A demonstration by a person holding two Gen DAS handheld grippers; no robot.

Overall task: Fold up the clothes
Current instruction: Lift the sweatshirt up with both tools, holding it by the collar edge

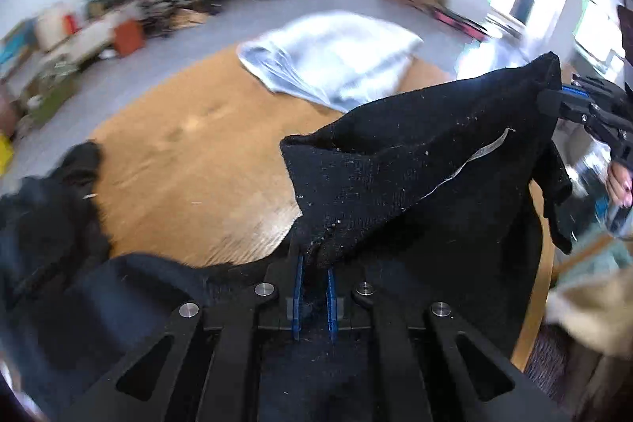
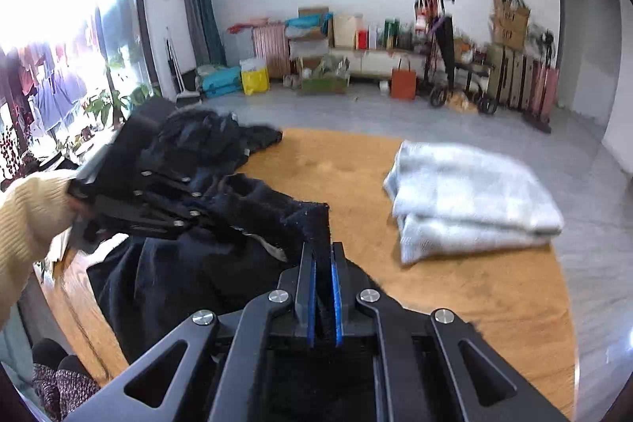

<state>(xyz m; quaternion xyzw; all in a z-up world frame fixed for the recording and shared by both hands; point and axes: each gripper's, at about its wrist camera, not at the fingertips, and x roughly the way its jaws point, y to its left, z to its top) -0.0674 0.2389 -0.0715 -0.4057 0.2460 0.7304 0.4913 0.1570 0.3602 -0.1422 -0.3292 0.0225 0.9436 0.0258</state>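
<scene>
Both claws were clenched on one black knit garment (image 1: 415,184): the left claw (image 1: 315,263) pinched a bunched corner, the right claw (image 2: 324,256) gripped an upright fold of its edge. That garment hung stretched between them above the round wooden worktop (image 1: 190,161). A folded pale-blue garment (image 2: 470,196) lay farther back, a dark clothes heap (image 2: 209,137) at the left edge.

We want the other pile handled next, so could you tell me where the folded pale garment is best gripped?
Grip the folded pale garment at its layered near edge, coming low across the bare table: the stacked folds face that way and nothing blocks them.
</scene>
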